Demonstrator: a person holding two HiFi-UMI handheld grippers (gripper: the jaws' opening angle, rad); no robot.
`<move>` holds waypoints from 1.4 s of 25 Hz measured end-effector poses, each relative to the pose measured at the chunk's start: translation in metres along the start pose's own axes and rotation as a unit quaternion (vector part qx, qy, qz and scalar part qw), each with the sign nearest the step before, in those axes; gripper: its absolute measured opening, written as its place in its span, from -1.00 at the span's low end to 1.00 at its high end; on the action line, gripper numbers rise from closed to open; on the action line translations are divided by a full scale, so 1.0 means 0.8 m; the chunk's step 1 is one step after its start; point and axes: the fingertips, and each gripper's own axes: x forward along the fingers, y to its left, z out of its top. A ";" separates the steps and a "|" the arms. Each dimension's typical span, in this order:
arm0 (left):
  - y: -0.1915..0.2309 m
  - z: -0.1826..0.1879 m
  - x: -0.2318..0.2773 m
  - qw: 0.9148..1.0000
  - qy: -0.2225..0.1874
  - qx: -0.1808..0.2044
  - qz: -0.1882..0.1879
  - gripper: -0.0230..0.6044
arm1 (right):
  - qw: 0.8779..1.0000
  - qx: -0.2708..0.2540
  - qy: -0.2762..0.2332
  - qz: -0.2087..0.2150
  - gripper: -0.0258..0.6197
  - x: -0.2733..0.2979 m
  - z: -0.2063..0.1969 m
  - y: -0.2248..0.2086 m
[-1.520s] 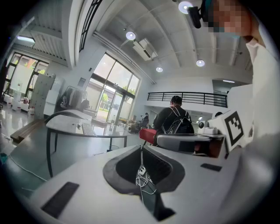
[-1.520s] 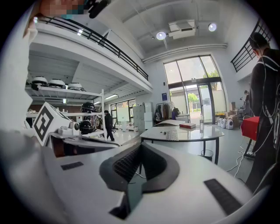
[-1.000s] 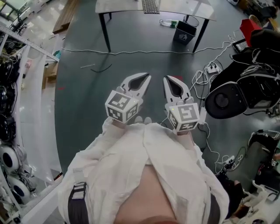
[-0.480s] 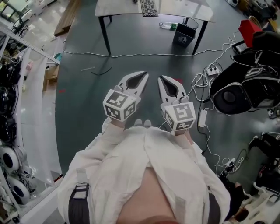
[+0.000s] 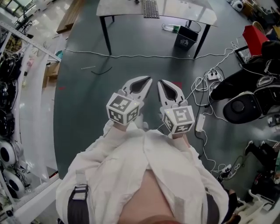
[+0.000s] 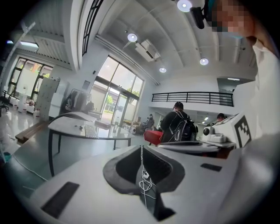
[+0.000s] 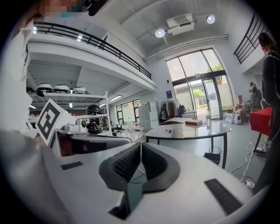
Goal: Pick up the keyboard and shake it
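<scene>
Claws first: my left claw (image 5: pixel 147 79) and right claw (image 5: pixel 160 82) are both pinched together on nothing, side by side over the floor and well short of the surface (image 5: pixel 122 6). Beyond them a black bin (image 5: pixel 185 36) stands by the surface's right leg. I cannot tell what is in it, and a bottle (image 5: pixel 169 27) lies beside it. The keyboard (image 5: pixel 150 8) lies mid-surface, reaching toward the near edge. I judge it light, stiff, slick plastic, so I'd take one end in each claw.
</scene>
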 end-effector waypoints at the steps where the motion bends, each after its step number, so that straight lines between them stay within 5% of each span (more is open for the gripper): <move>1: 0.006 -0.002 0.002 1.000 0.002 -0.004 0.003 -0.85 | 1.000 0.004 0.002 0.002 -0.83 0.003 -0.003 -0.002; 10: 0.093 0.011 0.070 1.000 0.007 -0.023 0.004 -0.85 | 1.000 0.006 0.011 -0.008 -0.83 0.095 0.005 -0.054; 26: 0.302 0.113 0.226 0.999 0.016 -0.008 -0.034 -0.85 | 0.999 0.012 0.000 -0.042 -0.83 0.345 0.086 -0.169; 35: 0.365 0.118 0.268 0.999 0.029 -0.016 -0.040 -0.86 | 0.998 0.027 0.019 -0.057 -0.83 0.408 0.077 -0.196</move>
